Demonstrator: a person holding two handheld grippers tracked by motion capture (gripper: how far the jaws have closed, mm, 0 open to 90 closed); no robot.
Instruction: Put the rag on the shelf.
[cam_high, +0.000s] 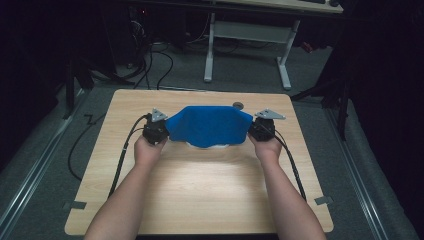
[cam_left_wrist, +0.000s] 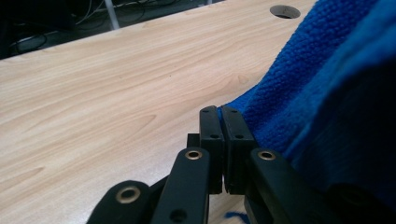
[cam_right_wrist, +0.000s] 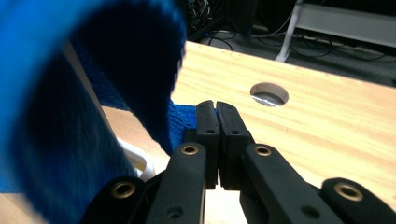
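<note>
So the wooden table (cam_high: 200, 190) is taking up most of the scene, and everything is happening toward its far half. The big thing on it is a blue cloth (cam_high: 207, 125), which is being held up and stretched out flat between the two grippers, hanging a bit above the tabletop rather than lying on it.

Under the cloth's near edge something white (cam_high: 210, 146) is peeking out, looks like a plate or shallow bowl, but most of it is covered so I can't say for sure. Just past the cloth's far edge there's a round cable hole (cam_high: 238, 105) in the table.

Left gripper (cam_high: 159, 129) is pinching the cloth's left corner. In the left gripper view its jaws are pressed together with the cloth (cam_left_wrist: 327, 93) tucked in at the tips. Right gripper (cam_high: 259, 129) is doing the same at the cloth's right corner; in the right gripper view the jaws are closed tight with a bit of blue fabric (cam_right_wrist: 184, 121) caught between them, and the hole (cam_right_wrist: 269, 94) is sitting beyond it.

My read on progress: the pick-up is done, both corners are gripped and the cloth is spread. What seems left is lowering it, either draping it over the white thing or laying it flat on the table, then letting go. Could go either way honestly.
</note>
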